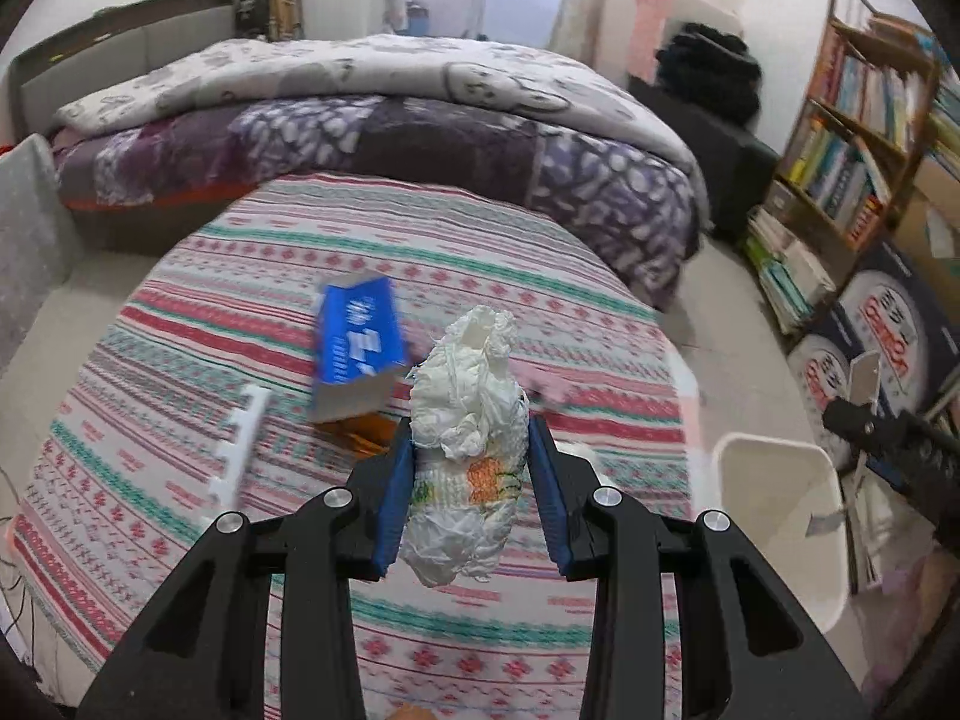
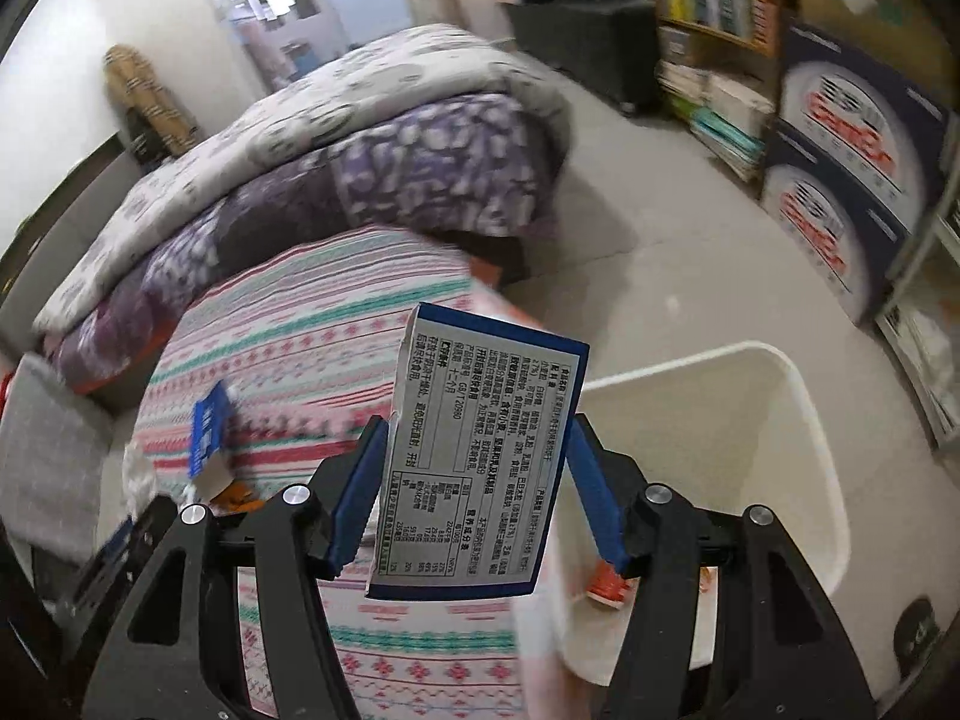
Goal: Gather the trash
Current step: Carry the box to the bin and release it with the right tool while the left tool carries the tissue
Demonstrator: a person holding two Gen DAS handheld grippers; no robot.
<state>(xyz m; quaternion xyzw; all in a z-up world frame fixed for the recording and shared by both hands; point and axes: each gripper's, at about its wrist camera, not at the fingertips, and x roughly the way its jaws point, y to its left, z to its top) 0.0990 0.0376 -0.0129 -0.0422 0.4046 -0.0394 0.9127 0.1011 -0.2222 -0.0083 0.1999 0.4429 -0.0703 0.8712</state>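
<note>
My left gripper [image 1: 471, 438] is shut on a crumpled white paper wad [image 1: 474, 396] with an orange and green print, held above the striped bedspread [image 1: 540, 312]. On the bedspread lie a blue box [image 1: 354, 342], a white toothed plastic strip [image 1: 240, 444] and an orange wrapper [image 1: 360, 435]. My right gripper [image 2: 477, 423] is shut on a flat blue-edged carton [image 2: 480, 468], its printed label facing the camera. The carton hangs over the bed's edge, just left of the white bin [image 2: 780, 420]. A red and white piece of trash [image 2: 606, 588] lies inside the bin.
Folded purple and grey quilts [image 1: 384, 120] are piled at the far end of the bed. A bookshelf [image 1: 864, 138] and stacked printed boxes [image 2: 840, 192] line the right wall. Grey floor [image 2: 660, 252] runs between the bed and the shelf, and the bin [image 1: 780, 516] stands on it.
</note>
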